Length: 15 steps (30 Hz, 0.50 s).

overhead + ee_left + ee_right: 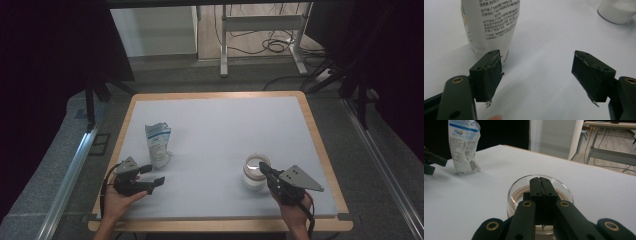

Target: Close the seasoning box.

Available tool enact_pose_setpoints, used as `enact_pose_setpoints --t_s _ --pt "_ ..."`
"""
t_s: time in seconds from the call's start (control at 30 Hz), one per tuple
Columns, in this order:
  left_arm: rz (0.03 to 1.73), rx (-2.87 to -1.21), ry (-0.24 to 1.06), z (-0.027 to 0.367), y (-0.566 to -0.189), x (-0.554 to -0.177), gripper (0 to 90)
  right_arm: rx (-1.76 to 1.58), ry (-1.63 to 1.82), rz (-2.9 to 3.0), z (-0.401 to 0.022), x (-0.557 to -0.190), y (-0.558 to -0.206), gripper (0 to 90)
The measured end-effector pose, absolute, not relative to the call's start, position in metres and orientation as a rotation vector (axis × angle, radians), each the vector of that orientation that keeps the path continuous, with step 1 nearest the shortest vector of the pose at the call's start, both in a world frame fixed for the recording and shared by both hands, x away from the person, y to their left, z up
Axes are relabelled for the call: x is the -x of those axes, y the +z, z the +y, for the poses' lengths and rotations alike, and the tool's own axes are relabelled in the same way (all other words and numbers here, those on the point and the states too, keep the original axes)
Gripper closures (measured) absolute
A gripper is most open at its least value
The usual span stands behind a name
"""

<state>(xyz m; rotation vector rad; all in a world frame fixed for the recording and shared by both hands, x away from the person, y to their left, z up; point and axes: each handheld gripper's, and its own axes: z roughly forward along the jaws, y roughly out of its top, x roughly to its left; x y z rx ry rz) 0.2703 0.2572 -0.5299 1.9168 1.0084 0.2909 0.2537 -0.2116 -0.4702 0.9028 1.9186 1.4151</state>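
One worktop (215, 125), white mat w/ a wood rim. On it 2 things: 1 pouch, 1 jar.

Pouch (158, 143): white w/ blue print, crumpled, standing upright toward the left edge, about midway front to back. In the left gripper view its top is cut off by the frame; the small print on it is too fine to read.

Jar (256, 172): clear, round, open-topped, toward the front right corner. White contents inside, can't tell what. In the right gripper view its near wall is hidden behind the tongs.

2 tongs, one per hand. Left tongs (152, 175) near the front left corner, just in front of the pouch, jaws spread wide w/ nothing between; pad edges look frayed. Right tongs (263, 167) pressed together, empty, tips over the jar mouth; can't tell if they touch the rim.

2 hands: left hand (118, 200) and right hand (292, 207) at the front edge, forearms cut off by the frame.
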Motion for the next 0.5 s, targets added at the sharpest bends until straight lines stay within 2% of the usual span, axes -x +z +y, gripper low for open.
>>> enact_pose_setpoints --t_s 0.1,0.17,0.2,0.23,0.33,0.5 --pt "1.001 -1.917 0.302 0.257 -0.529 -0.269 24.6 -0.899 1.433 1.897 -0.215 -0.253 -0.468 86.8" --pt "1.002 -1.914 0.305 0.257 -0.529 -0.269 24.7 -0.904 1.446 1.871 -0.219 -0.252 -0.467 78.8" --pt "1.002 -1.914 0.305 0.257 -0.529 -0.269 24.7 -0.904 1.446 1.871 -0.219 -0.252 -0.467 78.8" --pt "1.002 -1.915 0.304 0.257 -0.529 -0.269 24.8 -0.926 1.474 1.849 -0.226 -0.254 -0.467 67.6" --pt "0.998 -1.919 0.309 0.255 -0.53 -0.269 24.8 -0.96 1.486 1.844 -0.234 -0.256 -0.467 57.4" --pt "0.996 -1.92 0.311 0.254 -0.53 -0.268 24.9 -1.024 1.483 1.806 -0.249 -0.261 -0.47 49.8"
